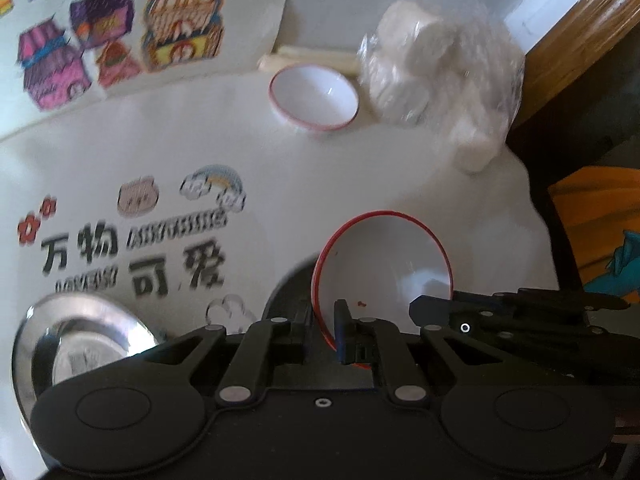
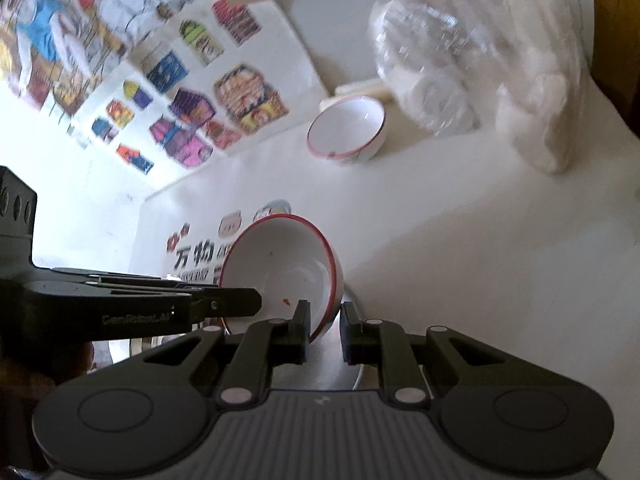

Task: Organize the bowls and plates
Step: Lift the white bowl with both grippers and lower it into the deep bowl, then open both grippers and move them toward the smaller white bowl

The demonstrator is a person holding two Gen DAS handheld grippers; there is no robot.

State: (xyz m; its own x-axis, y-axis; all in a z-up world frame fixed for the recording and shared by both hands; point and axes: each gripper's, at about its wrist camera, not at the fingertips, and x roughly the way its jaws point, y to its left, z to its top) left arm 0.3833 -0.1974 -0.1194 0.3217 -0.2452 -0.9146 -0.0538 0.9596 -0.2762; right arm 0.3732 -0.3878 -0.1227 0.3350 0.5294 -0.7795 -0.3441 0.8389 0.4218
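A white bowl with a red rim (image 1: 384, 264) is held tilted above the table by both grippers at once. My left gripper (image 1: 324, 332) is shut on its left rim. My right gripper (image 2: 325, 326) is shut on its right rim, where the same bowl (image 2: 280, 268) shows. The right gripper also reaches into the left wrist view (image 1: 440, 312); the left gripper reaches into the right wrist view (image 2: 240, 302). A second red-rimmed bowl (image 1: 314, 98) (image 2: 348, 128) stands upright farther back. A shiny steel plate (image 1: 72, 344) lies at the lower left; a steel plate edge (image 2: 344, 372) shows under the right fingers.
A clear plastic bag of white items (image 1: 440, 76) (image 2: 480, 60) lies at the back right beside the far bowl. The white tablecloth (image 1: 280, 184) has printed cartoons and characters. The table's right edge (image 1: 536, 208) drops off beside an orange object (image 1: 596, 220).
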